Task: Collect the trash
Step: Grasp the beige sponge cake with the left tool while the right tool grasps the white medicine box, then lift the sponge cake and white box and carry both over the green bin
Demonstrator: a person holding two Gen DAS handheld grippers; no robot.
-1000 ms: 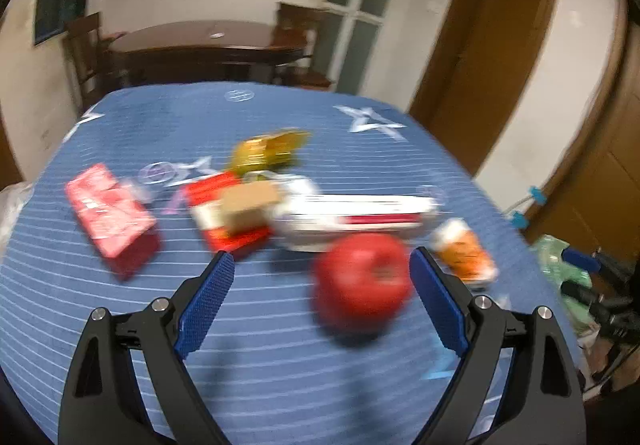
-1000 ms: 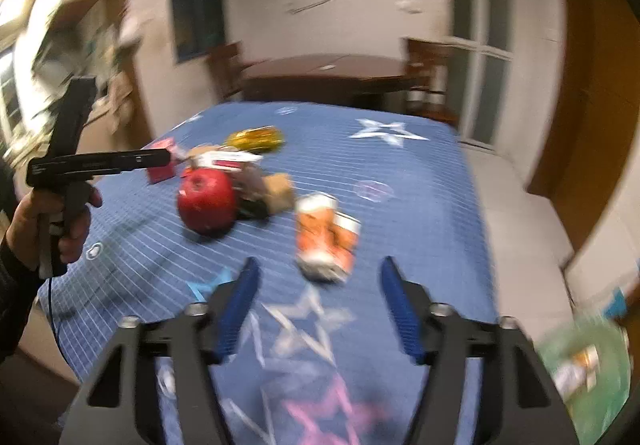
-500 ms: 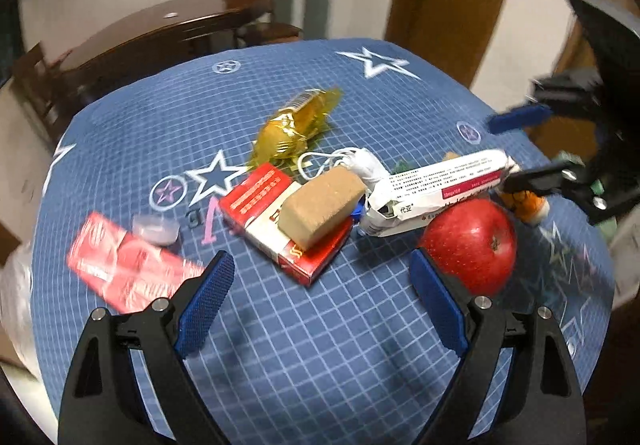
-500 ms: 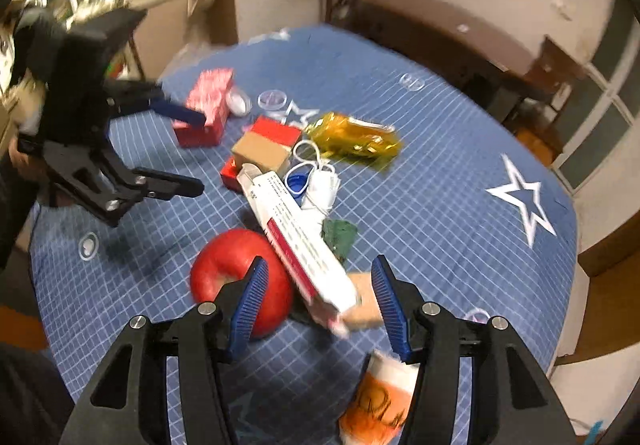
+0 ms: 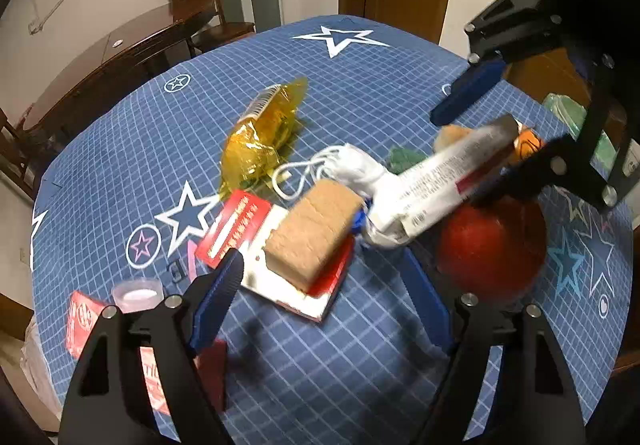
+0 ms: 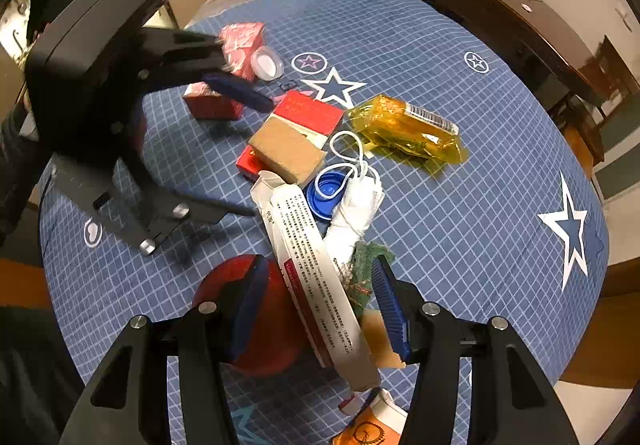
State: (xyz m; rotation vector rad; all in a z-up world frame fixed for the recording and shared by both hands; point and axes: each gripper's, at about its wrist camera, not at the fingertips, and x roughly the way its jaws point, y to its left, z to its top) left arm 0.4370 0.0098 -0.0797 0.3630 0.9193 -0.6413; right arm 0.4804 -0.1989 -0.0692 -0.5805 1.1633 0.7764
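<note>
worktop: blue star cloth, trash bunched mid-worktop so both my tongs reach it.
apple: near right of the heap, under the carton's near end, props it up.
long white carton: lies slanted over the apple; my right tongs straddle it, pads look clear, not gripping.
red pack: tan block sits on it; my left tongs are closing around both, no contact yet.
</note>
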